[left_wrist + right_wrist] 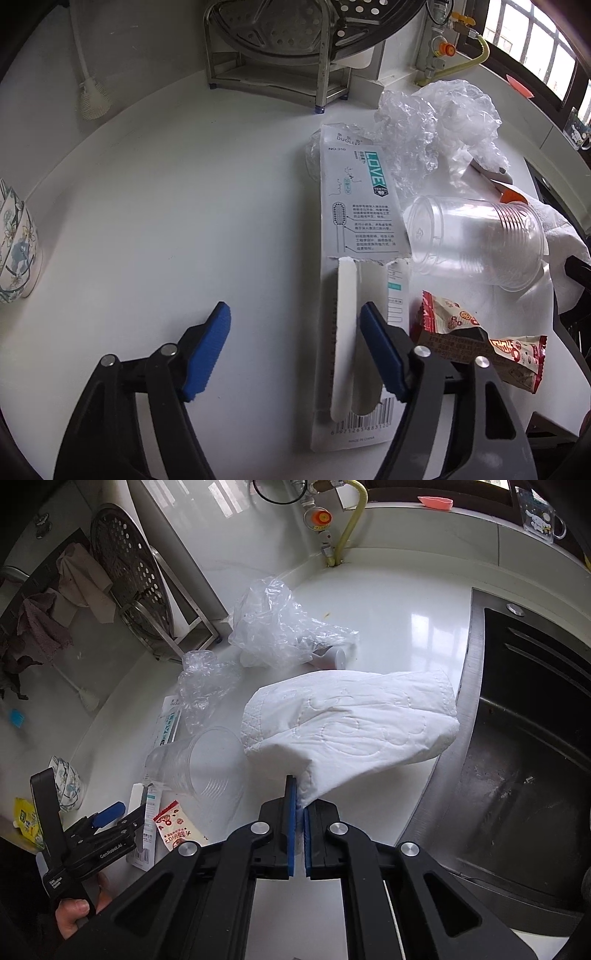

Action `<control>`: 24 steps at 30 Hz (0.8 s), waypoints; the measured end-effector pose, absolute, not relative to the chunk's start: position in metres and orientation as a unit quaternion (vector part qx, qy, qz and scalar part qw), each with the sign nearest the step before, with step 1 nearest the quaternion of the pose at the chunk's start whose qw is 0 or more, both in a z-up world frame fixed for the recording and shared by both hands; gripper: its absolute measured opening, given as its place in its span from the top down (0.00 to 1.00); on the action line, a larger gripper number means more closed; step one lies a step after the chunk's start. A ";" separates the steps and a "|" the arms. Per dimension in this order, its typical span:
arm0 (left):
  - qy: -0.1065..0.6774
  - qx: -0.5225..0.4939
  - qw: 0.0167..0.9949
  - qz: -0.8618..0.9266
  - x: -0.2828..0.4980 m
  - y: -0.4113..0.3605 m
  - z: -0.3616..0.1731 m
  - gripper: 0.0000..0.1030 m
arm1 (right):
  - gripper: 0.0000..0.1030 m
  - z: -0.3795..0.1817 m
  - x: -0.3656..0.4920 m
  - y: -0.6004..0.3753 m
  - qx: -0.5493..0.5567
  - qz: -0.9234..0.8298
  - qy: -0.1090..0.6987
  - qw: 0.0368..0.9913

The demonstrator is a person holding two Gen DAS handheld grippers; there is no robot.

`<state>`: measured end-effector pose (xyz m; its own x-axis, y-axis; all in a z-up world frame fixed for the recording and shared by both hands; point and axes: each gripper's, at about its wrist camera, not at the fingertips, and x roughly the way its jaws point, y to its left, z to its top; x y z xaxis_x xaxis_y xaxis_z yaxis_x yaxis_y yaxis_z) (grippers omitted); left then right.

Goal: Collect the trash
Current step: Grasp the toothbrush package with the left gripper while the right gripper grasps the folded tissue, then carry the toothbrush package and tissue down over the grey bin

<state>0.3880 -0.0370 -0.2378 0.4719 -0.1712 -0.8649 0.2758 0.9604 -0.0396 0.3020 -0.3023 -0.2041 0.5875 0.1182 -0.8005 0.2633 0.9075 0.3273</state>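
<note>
At frame centre, right hand-held gripper [298, 805] clamped on tissue [351, 720], lifted for disposal; lower left, left hand-held gripper [293, 347] part-open, straddling toothbrush packaging [354, 236].

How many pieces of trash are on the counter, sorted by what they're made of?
Clear plastic: 3 (cup, crumpled bag, crinkled wrap)
Paper or card: 2 (toothbrush package, tissue pinched by the right gripper)
Foil: 1 (red snack wrapper)
Total: 6
</note>
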 end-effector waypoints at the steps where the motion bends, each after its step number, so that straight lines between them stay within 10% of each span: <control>1: 0.496 0.053 0.856 -0.135 0.386 -0.038 -0.236 0.53 | 0.96 -0.204 0.302 -0.302 0.211 -0.042 0.452 0.866; 3: 0.496 0.053 0.856 -0.139 0.385 -0.041 -0.233 0.75 | 0.96 -0.203 0.299 -0.301 0.211 -0.040 0.451 0.866; 24: 0.459 0.036 0.880 -0.119 0.342 0.000 -0.168 0.83 | 0.97 -0.158 0.249 -0.286 0.202 -0.006 0.425 0.882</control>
<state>0.3419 -0.0003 -0.1682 0.5510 -0.1758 -0.8158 0.2421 0.9692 -0.0453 0.2494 -0.2863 -0.1581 0.6381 0.1609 -0.7530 0.1828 0.9183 0.3511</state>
